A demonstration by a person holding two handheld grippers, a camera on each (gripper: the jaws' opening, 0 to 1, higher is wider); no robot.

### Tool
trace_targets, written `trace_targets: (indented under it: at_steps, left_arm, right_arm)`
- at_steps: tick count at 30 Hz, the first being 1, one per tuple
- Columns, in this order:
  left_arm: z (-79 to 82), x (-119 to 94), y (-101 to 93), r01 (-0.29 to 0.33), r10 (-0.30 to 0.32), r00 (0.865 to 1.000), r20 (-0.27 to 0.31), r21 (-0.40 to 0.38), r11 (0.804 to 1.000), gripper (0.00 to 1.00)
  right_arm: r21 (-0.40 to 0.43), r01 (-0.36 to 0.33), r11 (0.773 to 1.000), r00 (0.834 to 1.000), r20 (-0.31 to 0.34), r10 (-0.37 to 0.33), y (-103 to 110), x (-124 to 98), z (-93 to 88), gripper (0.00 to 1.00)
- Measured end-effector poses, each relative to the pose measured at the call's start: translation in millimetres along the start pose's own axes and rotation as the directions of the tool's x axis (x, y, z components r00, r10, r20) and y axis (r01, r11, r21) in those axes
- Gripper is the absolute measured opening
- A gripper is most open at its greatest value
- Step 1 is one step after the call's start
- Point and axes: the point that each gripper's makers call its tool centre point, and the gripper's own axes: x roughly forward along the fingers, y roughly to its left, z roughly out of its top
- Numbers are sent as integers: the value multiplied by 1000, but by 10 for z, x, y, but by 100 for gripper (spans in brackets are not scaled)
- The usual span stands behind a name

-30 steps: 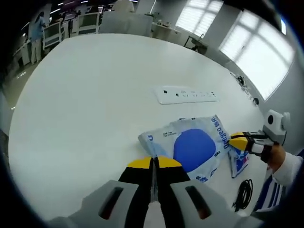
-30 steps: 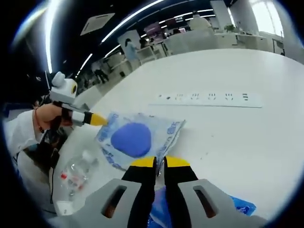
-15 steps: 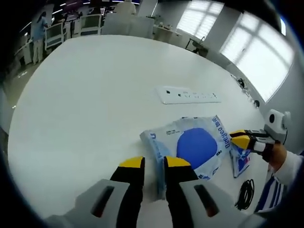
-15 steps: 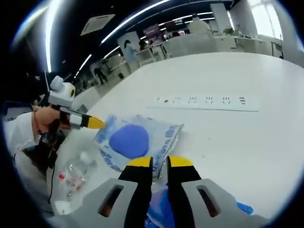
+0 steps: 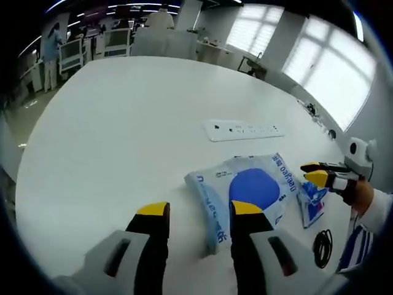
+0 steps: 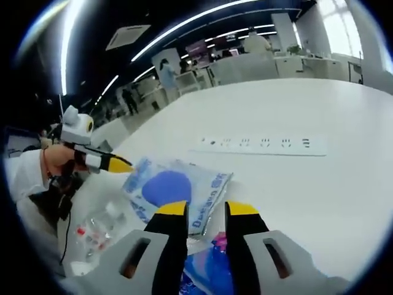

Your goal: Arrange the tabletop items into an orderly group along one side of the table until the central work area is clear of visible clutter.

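Observation:
A pale blue plastic bag (image 5: 261,184) with a round dark blue pad inside lies flat on the white table (image 5: 116,123). My left gripper (image 5: 199,212) stands open, and the bag's near corner lies loose between its jaws. My right gripper (image 5: 316,173) comes in from the right, open at the bag's far edge. In the right gripper view the same bag (image 6: 175,187) lies just ahead of my open right gripper (image 6: 207,210), with the left gripper (image 6: 120,165) at its left corner. A smaller blue packet (image 6: 206,270) lies under the right jaws.
A white power strip (image 5: 244,129) lies beyond the bag, toward the table's middle. A clear plastic bottle (image 6: 98,227) lies near the table edge by the person's body. A black cable (image 5: 321,249) is coiled beside the small blue packet (image 5: 312,203). Chairs and people stand far off.
Both grippers were shut on opposite edges of the bag and have opened, letting it go. The bag now rests flat on the table. Both cameras pulled back slightly.

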Motion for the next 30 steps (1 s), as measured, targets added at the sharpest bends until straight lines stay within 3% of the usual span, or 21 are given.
trace_targets:
  at_steps: [13,24,30]
  left_arm:
    - [201,-205,-30,-21,16,995,94,52,998,59]
    - [361,-419,-155,-14,-4,988,153,115,993,65]
    - [375,-485,-209,-8,-12,988,155,124,992,65]
  right_arm:
    - [-7,18,1000,998,59,-18,-28,-174,160,34]
    - [-21,49,999,990,135,-46,-61,-398,391,44]
    - [-32,52,998,989,142,-47,-53,-488,412,50]
